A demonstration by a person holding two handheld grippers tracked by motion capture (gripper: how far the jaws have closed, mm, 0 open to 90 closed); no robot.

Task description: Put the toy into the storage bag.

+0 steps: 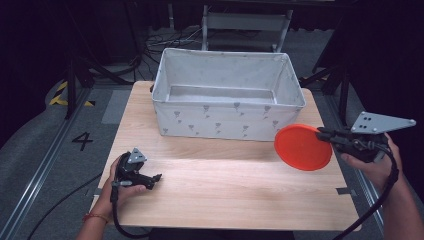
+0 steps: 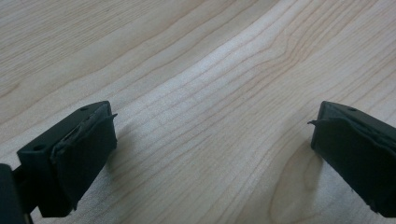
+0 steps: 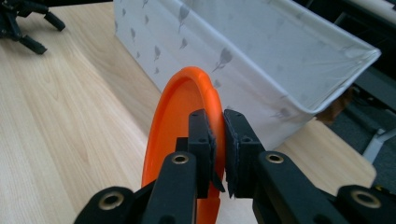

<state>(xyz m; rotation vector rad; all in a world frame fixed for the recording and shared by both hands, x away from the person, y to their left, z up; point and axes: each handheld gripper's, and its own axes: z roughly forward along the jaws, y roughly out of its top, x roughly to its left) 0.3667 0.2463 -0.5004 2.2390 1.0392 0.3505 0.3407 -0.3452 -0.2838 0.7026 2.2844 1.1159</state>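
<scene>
An orange plate (image 1: 303, 147) hangs above the right side of the wooden table (image 1: 225, 185), in front of the right end of a white fabric bin (image 1: 227, 95). My right gripper (image 1: 325, 135) is shut on the plate's rim. In the right gripper view the jaws pinch the edge of the orange plate (image 3: 182, 112), which stands on edge beside the white bin (image 3: 261, 51). My left gripper (image 1: 159, 177) rests on the table's left front, held by a hand. In the left gripper view the left gripper (image 2: 212, 140) stands open over bare wood.
The bin stands at the table's back middle and is empty inside. Dark floor, cables and metal stands surround the table. A chair frame (image 1: 245, 25) stands behind the bin. Bare wood lies between the two grippers.
</scene>
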